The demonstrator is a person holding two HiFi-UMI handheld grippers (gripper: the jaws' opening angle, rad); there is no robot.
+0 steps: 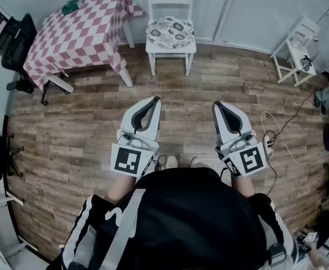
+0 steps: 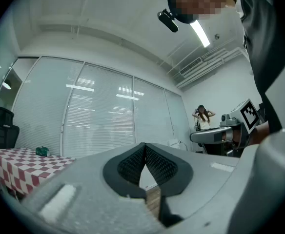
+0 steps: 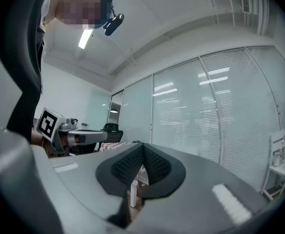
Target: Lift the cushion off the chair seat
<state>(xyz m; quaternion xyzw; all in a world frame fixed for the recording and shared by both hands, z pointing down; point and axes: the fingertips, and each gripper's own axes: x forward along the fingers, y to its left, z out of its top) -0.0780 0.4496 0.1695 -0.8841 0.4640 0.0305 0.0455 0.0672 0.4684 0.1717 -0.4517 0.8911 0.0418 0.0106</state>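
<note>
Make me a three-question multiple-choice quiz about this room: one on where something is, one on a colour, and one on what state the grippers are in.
1. Where is the cushion?
A. on the floor
B. on the chair seat
C. on the table

2. The tablecloth is:
A. plain blue
B. green striped
C. red-and-white checked

3. The left gripper and right gripper are:
A. both shut, empty
B. both open
C. shut on the cushion

Answers:
1 B: the head view shows the cushion lying on the seat.
2 C: the checks are plain in the head view.
3 A: each gripper view shows the pads together with nothing between them.
</note>
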